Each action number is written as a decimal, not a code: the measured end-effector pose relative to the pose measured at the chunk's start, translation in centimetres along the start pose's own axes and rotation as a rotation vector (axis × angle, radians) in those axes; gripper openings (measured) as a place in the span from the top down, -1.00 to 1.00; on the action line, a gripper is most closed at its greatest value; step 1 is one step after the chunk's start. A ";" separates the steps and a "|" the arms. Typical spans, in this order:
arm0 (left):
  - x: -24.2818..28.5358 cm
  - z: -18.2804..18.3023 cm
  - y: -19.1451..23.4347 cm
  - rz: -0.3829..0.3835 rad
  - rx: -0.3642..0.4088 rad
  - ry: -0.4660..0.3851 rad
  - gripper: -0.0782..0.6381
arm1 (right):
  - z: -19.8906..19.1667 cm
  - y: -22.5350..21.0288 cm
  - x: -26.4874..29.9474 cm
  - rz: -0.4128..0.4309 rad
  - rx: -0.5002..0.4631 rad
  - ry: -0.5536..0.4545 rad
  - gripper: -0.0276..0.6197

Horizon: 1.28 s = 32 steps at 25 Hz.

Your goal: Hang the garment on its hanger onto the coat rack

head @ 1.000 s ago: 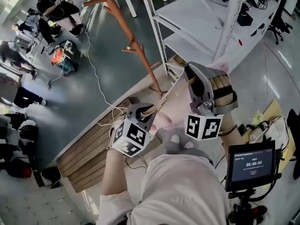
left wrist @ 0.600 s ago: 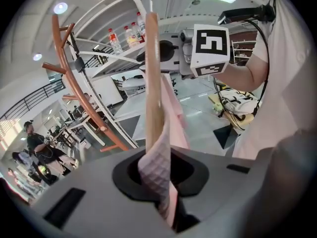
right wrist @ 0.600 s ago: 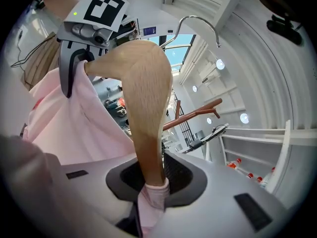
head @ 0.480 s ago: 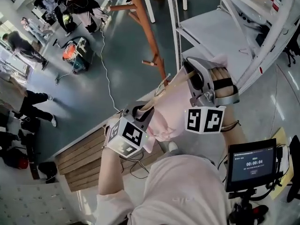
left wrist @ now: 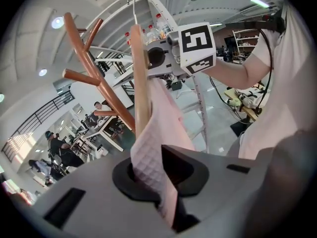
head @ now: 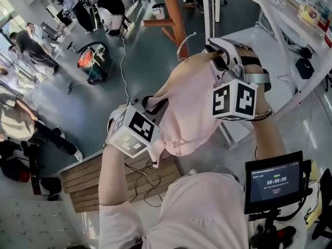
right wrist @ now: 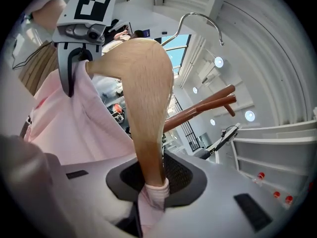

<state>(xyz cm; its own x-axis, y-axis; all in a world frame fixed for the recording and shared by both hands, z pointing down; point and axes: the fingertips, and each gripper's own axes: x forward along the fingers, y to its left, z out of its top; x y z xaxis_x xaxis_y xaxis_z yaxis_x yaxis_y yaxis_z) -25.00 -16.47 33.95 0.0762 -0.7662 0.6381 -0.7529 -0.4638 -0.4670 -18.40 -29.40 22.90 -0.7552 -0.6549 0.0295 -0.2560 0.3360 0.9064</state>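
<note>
A pink garment (head: 184, 113) hangs on a wooden hanger whose metal hook (head: 184, 43) points up, close to the brown wooden coat rack (head: 174, 14). My left gripper (head: 150, 105) is shut on the garment's cloth at one end of the hanger. My right gripper (head: 220, 61) is shut on the other end. In the left gripper view, pink cloth (left wrist: 153, 157) fills the jaws beside the hanger arm (left wrist: 140, 83), with the rack's pegs (left wrist: 96, 78) behind. In the right gripper view, the hanger (right wrist: 146, 108) rises from the jaws, its hook (right wrist: 198, 21) above and the rack's pegs (right wrist: 203, 105) beyond.
White metal shelving (head: 290, 30) stands close on the right. A small monitor on a tripod (head: 274, 180) is at the lower right. A slatted wooden platform (head: 93, 180) lies below, with a cable on it. Several people are at the far upper left.
Both grippers have lifted the hanger and garment upward. The hook, which was low near the platform, now sits beside the coat rack's trunk.
</note>
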 end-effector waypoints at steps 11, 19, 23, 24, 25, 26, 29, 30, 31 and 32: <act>-2.3 1.6 5.6 0.104 -0.052 0.033 0.66 | 3.9 -4.4 4.6 0.021 -0.029 -0.107 0.69; -0.8 4.0 10.2 0.123 -0.063 0.038 0.66 | 3.1 -7.1 9.6 0.082 -0.008 -0.120 0.69; -0.9 5.1 11.0 0.068 -0.070 0.037 0.66 | 2.7 -8.0 10.7 0.120 0.010 -0.110 0.69; -1.0 5.3 11.0 0.052 -0.068 0.040 0.66 | 2.6 -8.0 10.8 0.138 0.012 -0.104 0.69; -1.0 5.4 11.0 0.038 -0.065 0.043 0.66 | 2.5 -8.0 10.8 0.157 0.014 -0.097 0.69; -1.1 5.6 11.0 0.027 -0.061 0.047 0.66 | 2.3 -8.0 10.9 0.173 0.018 -0.091 0.69; -0.5 6.2 11.1 -0.006 -0.041 0.064 0.66 | 1.1 -8.0 11.2 0.208 0.041 -0.069 0.69; 0.0 6.4 11.1 -0.021 -0.033 0.069 0.66 | 0.5 -7.9 11.4 0.218 0.051 -0.061 0.69; 0.4 6.7 11.0 -0.038 -0.025 0.074 0.66 | -0.2 -7.8 11.5 0.229 0.061 -0.053 0.69; 0.9 6.8 10.9 -0.051 -0.020 0.080 0.66 | -0.8 -7.6 11.6 0.240 0.069 -0.045 0.69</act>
<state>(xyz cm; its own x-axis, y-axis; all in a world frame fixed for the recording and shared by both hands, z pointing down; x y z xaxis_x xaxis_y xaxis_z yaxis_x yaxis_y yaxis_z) -28.65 -25.19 25.27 0.0631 -0.7034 0.7080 -0.7625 -0.4917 -0.4205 -24.74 -40.14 16.68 -0.8249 -0.5205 0.2205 -0.1053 0.5246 0.8448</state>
